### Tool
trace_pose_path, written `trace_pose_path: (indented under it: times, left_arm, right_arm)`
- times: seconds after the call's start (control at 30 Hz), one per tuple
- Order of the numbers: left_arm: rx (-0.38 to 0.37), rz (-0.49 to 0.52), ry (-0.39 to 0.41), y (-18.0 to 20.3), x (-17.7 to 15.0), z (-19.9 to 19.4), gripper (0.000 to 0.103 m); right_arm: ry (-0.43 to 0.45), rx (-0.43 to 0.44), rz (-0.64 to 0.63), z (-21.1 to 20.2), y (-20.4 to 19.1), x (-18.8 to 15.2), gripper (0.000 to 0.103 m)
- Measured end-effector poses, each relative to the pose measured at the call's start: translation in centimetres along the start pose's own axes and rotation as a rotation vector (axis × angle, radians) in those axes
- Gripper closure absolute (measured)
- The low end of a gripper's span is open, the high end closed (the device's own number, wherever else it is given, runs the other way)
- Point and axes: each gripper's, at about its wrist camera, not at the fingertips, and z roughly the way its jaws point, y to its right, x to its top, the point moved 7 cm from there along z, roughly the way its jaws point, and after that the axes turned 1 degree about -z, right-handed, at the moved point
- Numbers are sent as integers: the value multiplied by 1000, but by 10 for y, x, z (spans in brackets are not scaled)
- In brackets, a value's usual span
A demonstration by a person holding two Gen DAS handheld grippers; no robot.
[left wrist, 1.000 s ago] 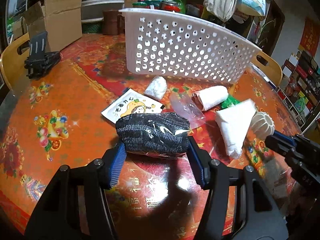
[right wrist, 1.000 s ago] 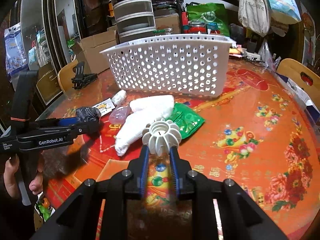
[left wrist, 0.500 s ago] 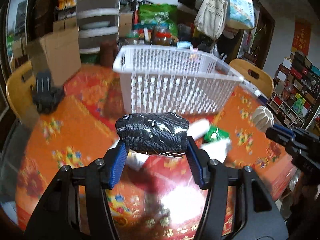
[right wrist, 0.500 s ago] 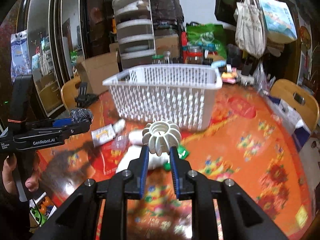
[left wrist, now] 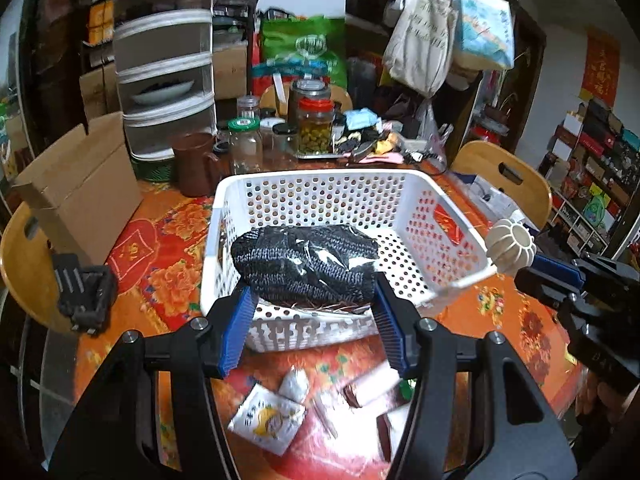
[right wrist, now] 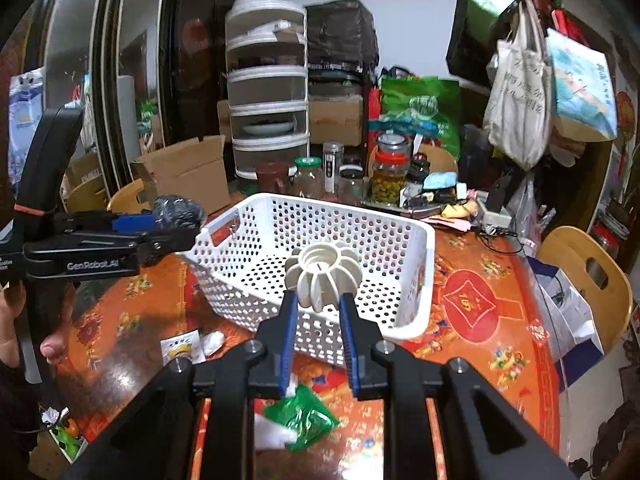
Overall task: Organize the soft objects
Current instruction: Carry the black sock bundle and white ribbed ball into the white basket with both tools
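My left gripper [left wrist: 312, 304] is shut on a black knitted bundle in clear wrap [left wrist: 306, 266], held above the near rim of the white perforated basket [left wrist: 320, 184]. My right gripper [right wrist: 319, 304] is shut on a cream ribbed pumpkin-shaped toy [right wrist: 322, 276], raised over the same basket [right wrist: 416, 240]. In the left wrist view the toy [left wrist: 512, 246] hovers at the basket's right corner. The right wrist view shows the left gripper with its black bundle [right wrist: 178, 210] at the basket's left side. The basket's inside looks empty.
Below on the red patterned table lie a printed sachet [left wrist: 268, 420], a small white packet [left wrist: 294, 384], a white roll [left wrist: 372, 386] and a green packet [right wrist: 300, 420]. Jars [left wrist: 316, 128], a brown cup [left wrist: 194, 164], a cardboard box [left wrist: 80, 192] and wooden chairs [left wrist: 504, 176] ring the basket.
Both grippers have risen from the table with their objects and moved toward the basket, which now shows its inside from above. The loose items have dropped low in both views.
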Motion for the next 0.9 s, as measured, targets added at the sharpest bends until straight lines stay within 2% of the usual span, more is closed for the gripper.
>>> trace_pose_path:
  times: [0.13,0.3,0.4,0.63,0.67,0.73,0.77,0.8,0.83,0.9]
  left_arm:
    - [18,-6,-121,-1,22,51,49]
    - [53,-13,-256,-7,19,107,49]
    - [97,-6,-281,-12,13,123,49]
    - [94,-42,-298,-21,9,136,48]
    - [88,-45,-296,-22,9,136,47]
    - [64,-60,-285,-21,10,135,33]
    - [53,-68,-273,-21,10,132,16]
    - [49,-73,-254,-22,12,127,4]
    - [46,-75,-231,-22,14,121,3]
    - [38,-76,-190,-23,17,104,3]
  right_arm:
    - [-98,-3,21,41,13,11,84]
    - [-228,5,58,91,26,3,84]
    - [-277,-6,59,111,29,-2,84]
    - [-309,-5,74,131,34,-1,84]
    - [-317,1,77,133,33,-1,83]
    - [-318,6,111,135,37,0,81]
    - [-310,-3,119,134,39,2,80]
    - [-295,-14,130,130,42,4,73]
    - [-282,-15,137,125,43,6,57]
    - [-245,2,144,112,44,9,39]
